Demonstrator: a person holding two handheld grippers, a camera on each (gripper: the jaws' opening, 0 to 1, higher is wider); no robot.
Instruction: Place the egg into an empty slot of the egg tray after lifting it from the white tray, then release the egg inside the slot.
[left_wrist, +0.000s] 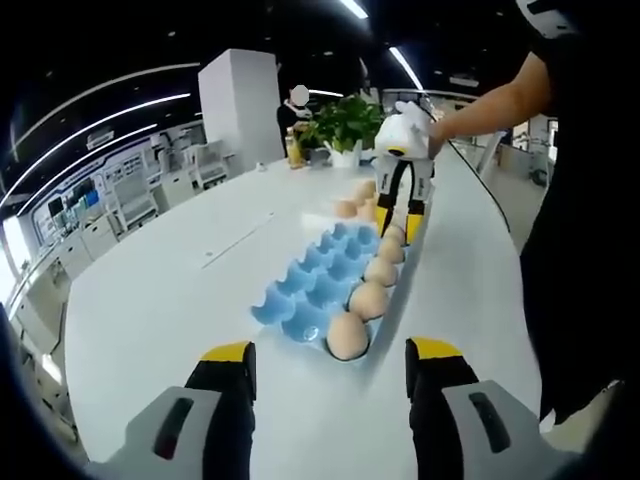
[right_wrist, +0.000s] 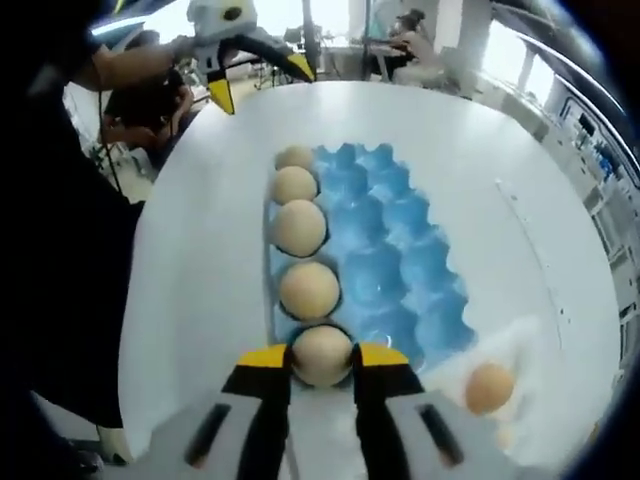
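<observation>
Pinching an egg (right_wrist: 322, 355) between its yellow-tipped jaws, the right gripper (right_wrist: 322, 362) holds it at the near end of the blue egg tray (right_wrist: 400, 250), in line with four seated eggs. Beyond, the left gripper (right_wrist: 258, 80) hovers with jaws apart. Another egg (right_wrist: 490, 388) lies on the white tray (right_wrist: 520, 345) beside.

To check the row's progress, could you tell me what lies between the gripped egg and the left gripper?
In the right gripper view, four seated eggs line the blue egg tray between them.
</observation>
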